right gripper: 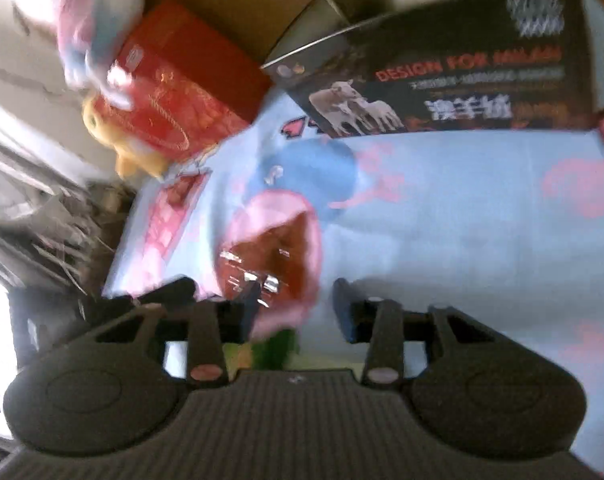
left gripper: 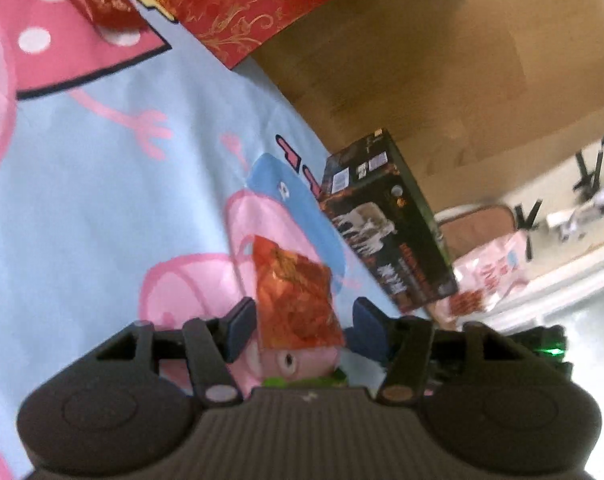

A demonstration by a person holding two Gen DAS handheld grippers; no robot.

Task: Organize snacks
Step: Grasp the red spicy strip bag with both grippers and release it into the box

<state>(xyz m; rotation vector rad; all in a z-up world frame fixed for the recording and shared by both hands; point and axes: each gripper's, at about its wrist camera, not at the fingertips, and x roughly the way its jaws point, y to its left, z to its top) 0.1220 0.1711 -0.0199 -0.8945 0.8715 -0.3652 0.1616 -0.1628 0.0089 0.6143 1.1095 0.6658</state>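
Observation:
In the left wrist view an orange-red snack packet (left gripper: 296, 300) lies on the light blue cartoon sheet (left gripper: 102, 184), between the fingers of my open left gripper (left gripper: 302, 322). In the right wrist view a dark red snack packet (right gripper: 278, 256) lies on the same sheet (right gripper: 462, 220), just ahead of my open right gripper (right gripper: 296, 304), close to its left finger. The view is blurred and I cannot tell if the finger touches the packet. A black box with sheep pictures (left gripper: 386, 224) stands at the sheet's edge and shows at the top of the right wrist view (right gripper: 442, 80).
A red gift bag with gold rope handle (left gripper: 238, 4) and a small red packet (left gripper: 98, 0) lie at the far end of the sheet. A red box (right gripper: 182, 92) and a yellow plush toy (right gripper: 130, 148) sit at the left. Wooden floor (left gripper: 462, 60) lies beyond the sheet.

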